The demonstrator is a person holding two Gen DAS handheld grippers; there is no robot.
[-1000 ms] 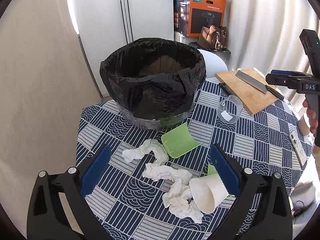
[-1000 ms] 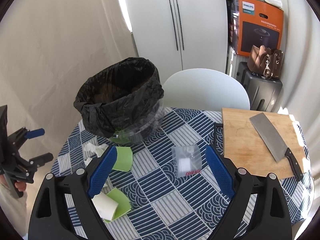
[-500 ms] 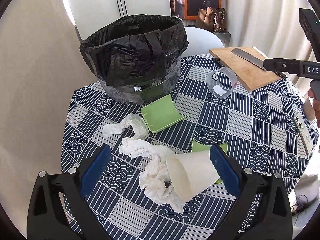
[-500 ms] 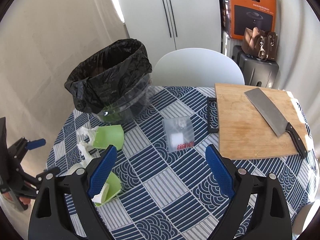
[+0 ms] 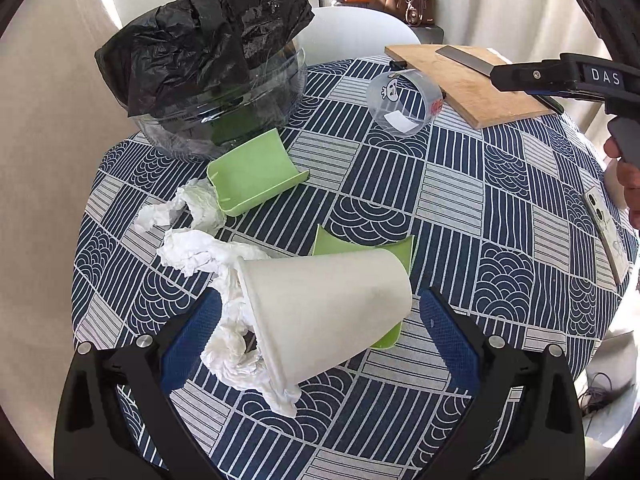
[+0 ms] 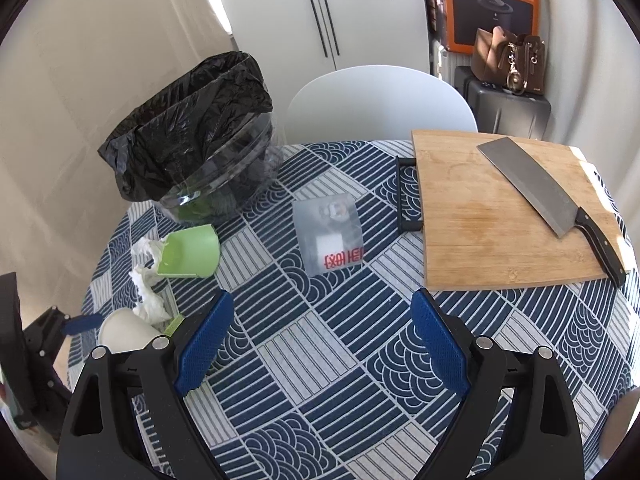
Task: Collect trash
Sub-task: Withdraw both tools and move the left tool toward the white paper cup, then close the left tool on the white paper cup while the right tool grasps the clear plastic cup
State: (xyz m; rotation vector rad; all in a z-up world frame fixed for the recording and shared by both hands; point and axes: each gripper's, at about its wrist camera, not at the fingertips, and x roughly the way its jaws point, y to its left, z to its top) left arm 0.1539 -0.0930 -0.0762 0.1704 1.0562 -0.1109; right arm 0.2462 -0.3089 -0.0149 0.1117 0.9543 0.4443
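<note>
A white paper cup [image 5: 324, 316] lies on its side on the patterned tablecloth, with crumpled white tissue [image 5: 200, 252] at its mouth and a green shard [image 5: 360, 244] under it. My left gripper [image 5: 316, 332] is open, its blue pads on either side of the cup without touching. A second green piece [image 5: 256, 176] and more tissue [image 5: 192, 208] lie nearer the bin [image 5: 208, 64], lined with a black bag. A clear plastic cup [image 6: 330, 236] lies ahead of my open right gripper [image 6: 320, 336], which holds nothing. The white cup [image 6: 128, 334] shows at that view's left.
A wooden cutting board [image 6: 504, 212] with a cleaver [image 6: 536, 188] lies at the table's right. A white chair [image 6: 380, 104] stands behind the table. A phone [image 5: 608, 232] lies at the right edge. The right tool [image 5: 560, 76] and a hand [image 5: 628, 176] show at the left view's right.
Both grippers have come down toward the table. The white cup and tissue now sit between the left pads; the clear cup has drawn closer to the right gripper.
</note>
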